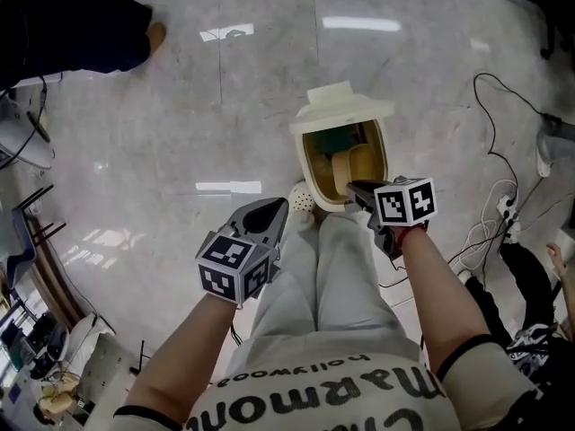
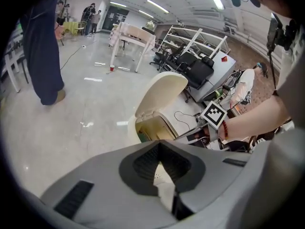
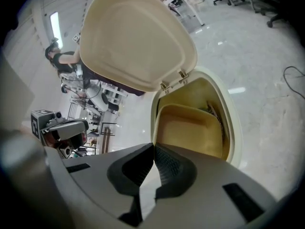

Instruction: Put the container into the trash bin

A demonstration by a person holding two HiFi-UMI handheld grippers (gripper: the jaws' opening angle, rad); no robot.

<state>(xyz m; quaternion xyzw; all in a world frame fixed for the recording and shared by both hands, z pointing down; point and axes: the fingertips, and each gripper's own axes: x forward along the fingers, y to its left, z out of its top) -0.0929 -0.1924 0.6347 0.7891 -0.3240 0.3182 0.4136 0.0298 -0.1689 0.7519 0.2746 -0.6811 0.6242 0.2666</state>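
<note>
A cream pedal bin (image 1: 309, 167) stands on the floor in front of me with its lid (image 1: 342, 106) raised. A tan container (image 1: 356, 163) lies inside it, seen in the right gripper view as a shallow tray (image 3: 190, 128) under the lid (image 3: 133, 37). My right gripper (image 1: 359, 189) hovers at the bin's near rim (image 3: 234, 128), shut and empty (image 3: 153, 149). My left gripper (image 1: 269, 214) hangs to the left of the bin, shut on nothing (image 2: 159, 147). From there the bin (image 2: 155, 125) and the right gripper (image 2: 212, 114) show ahead.
A white shoe (image 1: 303, 200) rests at the bin's base. Cables (image 1: 499, 205) trail over the floor at right. A person in dark clothes (image 1: 72, 25) stands at the far left. Tables and shelves (image 2: 190, 46) line the room's far side.
</note>
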